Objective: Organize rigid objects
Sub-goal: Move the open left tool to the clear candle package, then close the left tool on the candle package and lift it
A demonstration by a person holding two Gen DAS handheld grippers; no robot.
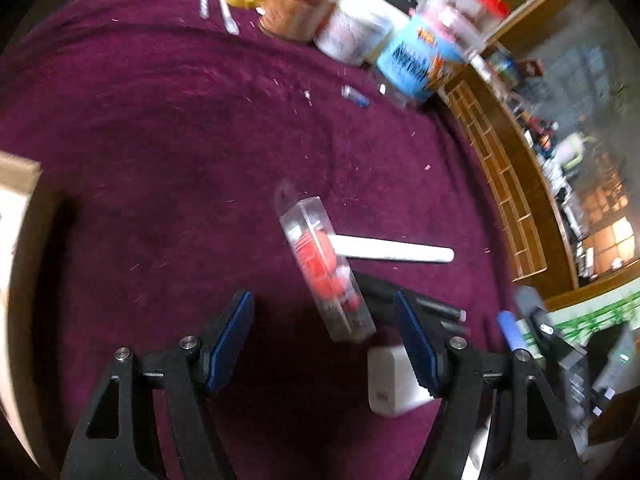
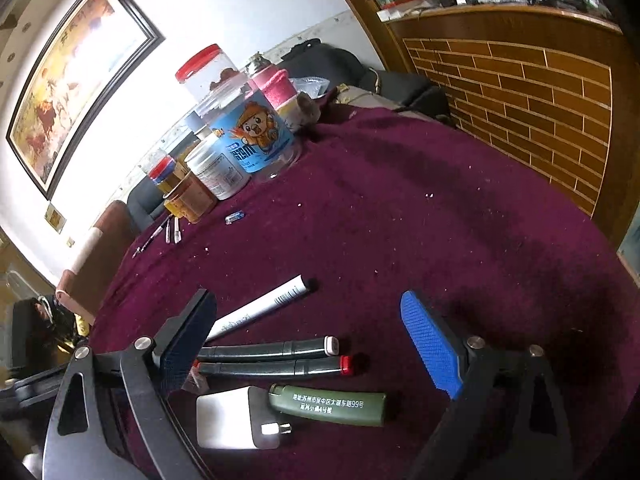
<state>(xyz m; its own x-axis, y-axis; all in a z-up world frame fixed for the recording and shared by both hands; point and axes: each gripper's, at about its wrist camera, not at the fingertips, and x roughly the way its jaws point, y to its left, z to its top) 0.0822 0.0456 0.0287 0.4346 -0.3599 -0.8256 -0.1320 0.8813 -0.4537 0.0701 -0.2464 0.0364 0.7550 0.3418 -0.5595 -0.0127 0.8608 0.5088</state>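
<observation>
Maroon cloth [image 2: 400, 220] tabletop; jars pushed to far edge, prob. to free work area. L gripper [image 1: 324, 336] released, nothing gripped, clear box [image 1: 324, 264] w/ red contents just ahead, likely next pick. R gripper [image 2: 308, 340] spread wide, empty, over two markers [image 2: 272, 358], green lighter [image 2: 328, 404], white charger [image 2: 236, 420] grouped near edge.

Blurred view over maroon tablecloth [image 1: 160, 128]. Left gripper [image 1: 324, 344] jaws apart, nothing pressed btwn blue pads [image 1: 234, 340]. Clear plastic box w/ red contents [image 1: 324, 268] lying tilted just ahead of the gap, nearer the right-hand pad. White tube [image 1: 394, 250] beside it, one end behind box. White charger block [image 1: 390, 384] by right-hand finger; dark markers [image 1: 444, 312] just beyond. Jars along far edge: amber jar [image 1: 296, 12], white jar [image 1: 356, 28], blue-label jar [image 1: 420, 60]. Small blue item [image 1: 355, 96] near them. Cardboard box [image 1: 16, 208] at left edge.
</observation>
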